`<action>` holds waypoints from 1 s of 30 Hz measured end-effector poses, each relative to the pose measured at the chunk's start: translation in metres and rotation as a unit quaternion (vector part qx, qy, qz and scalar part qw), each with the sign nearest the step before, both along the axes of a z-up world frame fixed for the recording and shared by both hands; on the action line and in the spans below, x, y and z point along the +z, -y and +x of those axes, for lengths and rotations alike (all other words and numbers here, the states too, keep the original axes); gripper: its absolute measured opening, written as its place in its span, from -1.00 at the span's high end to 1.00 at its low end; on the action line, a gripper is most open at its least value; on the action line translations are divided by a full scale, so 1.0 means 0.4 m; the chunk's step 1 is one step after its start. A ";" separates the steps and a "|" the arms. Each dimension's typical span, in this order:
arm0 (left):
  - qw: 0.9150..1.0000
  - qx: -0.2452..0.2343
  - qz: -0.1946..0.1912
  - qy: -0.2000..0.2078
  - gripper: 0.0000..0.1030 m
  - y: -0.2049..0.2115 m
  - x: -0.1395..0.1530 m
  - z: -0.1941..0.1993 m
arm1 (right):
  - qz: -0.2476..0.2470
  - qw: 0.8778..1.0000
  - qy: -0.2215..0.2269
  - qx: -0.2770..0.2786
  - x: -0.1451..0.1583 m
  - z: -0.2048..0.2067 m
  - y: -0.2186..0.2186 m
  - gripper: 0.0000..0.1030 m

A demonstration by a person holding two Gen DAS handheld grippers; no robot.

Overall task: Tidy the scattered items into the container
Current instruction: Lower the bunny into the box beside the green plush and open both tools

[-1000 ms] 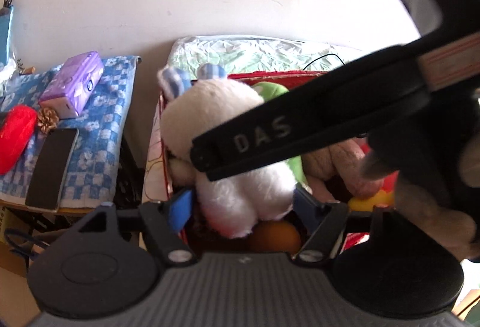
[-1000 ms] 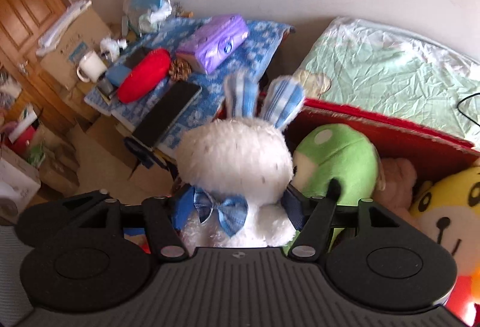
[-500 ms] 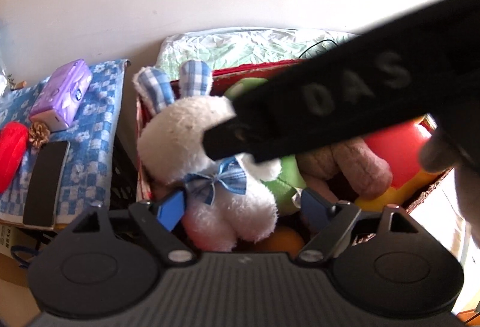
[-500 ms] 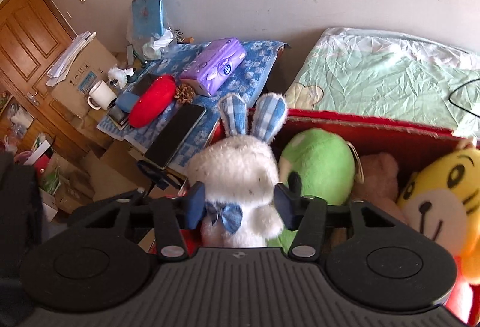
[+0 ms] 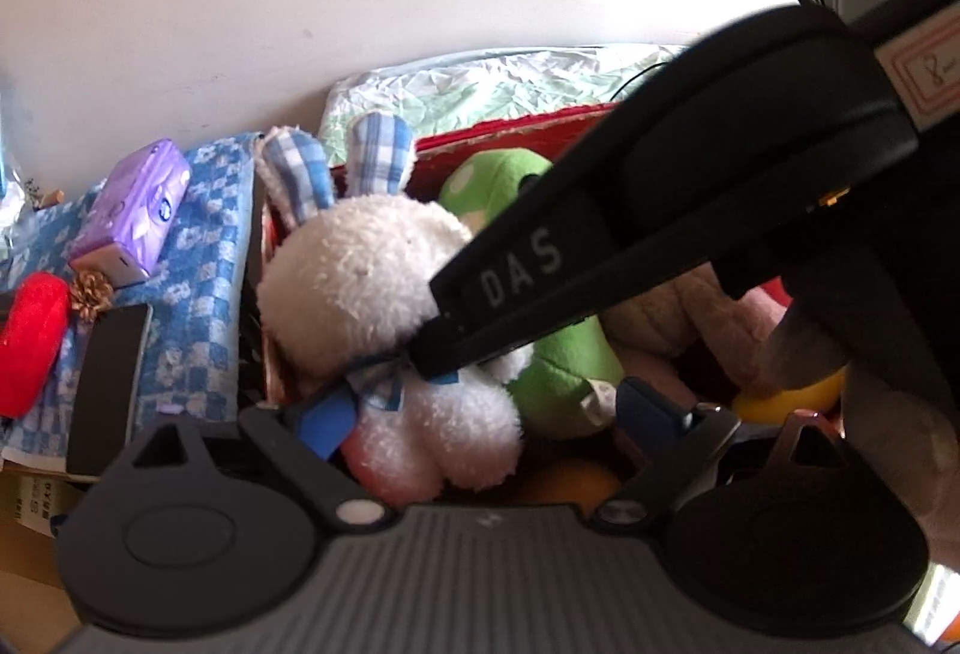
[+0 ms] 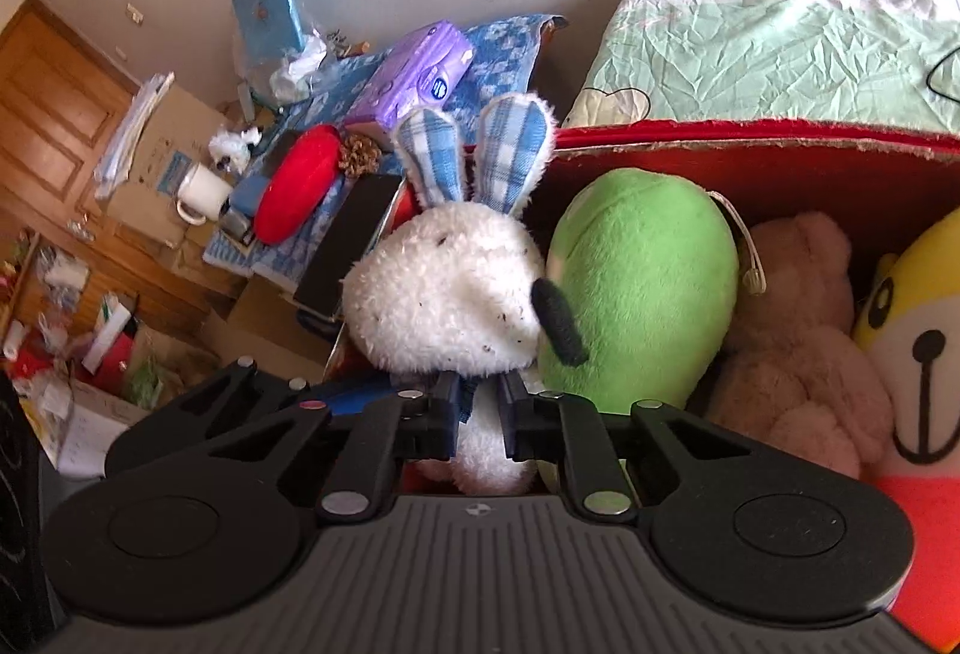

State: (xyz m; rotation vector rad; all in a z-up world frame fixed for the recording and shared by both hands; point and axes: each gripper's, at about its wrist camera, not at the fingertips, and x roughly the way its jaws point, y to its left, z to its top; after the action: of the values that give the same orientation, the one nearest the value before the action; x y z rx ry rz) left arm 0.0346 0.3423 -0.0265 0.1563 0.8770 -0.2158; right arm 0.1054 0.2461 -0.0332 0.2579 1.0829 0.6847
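Note:
A white plush rabbit (image 6: 447, 303) with blue checked ears sits at the left end of the red box (image 6: 750, 162); it also shows in the left wrist view (image 5: 366, 288). My right gripper (image 6: 480, 417) is shut on the rabbit at its neck, by the blue bow. My left gripper (image 5: 480, 414) is open, its blue pads either side of the rabbit's lower body. The right gripper's black arm (image 5: 630, 240) crosses the left wrist view and reaches the rabbit's bow.
The box also holds a green plush (image 6: 642, 282), a brown bear (image 6: 804, 348) and a yellow plush (image 6: 918, 354). A side table with blue checked cloth (image 6: 498, 48) carries a purple tissue pack (image 6: 414, 78), red cushion (image 6: 297, 180) and phone (image 6: 351, 240). A bed (image 6: 774, 30) lies behind.
My right gripper has closed on the rabbit's neck; half a second ago its pads stood open either side. The left gripper stays open around the rabbit's body.

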 end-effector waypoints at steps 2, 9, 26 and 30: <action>1.000 0.000 0.007 0.002 -0.77 0.004 -0.003 0.000 | 0.010 1.000 -0.004 -0.003 -0.011 0.006 0.004 0.79; 1.000 0.006 -0.004 -0.005 -0.78 -0.001 0.005 0.003 | 0.031 0.999 -0.008 -0.008 0.006 -0.012 0.028 0.62; 0.997 0.063 0.035 -0.027 -0.81 0.048 0.021 0.015 | 0.054 0.994 0.015 -0.096 0.040 -0.107 0.164 0.42; 0.996 0.072 0.042 -0.023 -0.84 0.054 0.020 0.016 | 0.048 0.993 0.023 -0.107 0.043 -0.127 0.180 0.38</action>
State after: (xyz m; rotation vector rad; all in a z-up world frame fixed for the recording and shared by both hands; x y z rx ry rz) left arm 0.0409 0.3208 -0.0184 0.1661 0.9393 -0.0490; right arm 0.0544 0.1740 -0.0159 0.4333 0.9640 0.5491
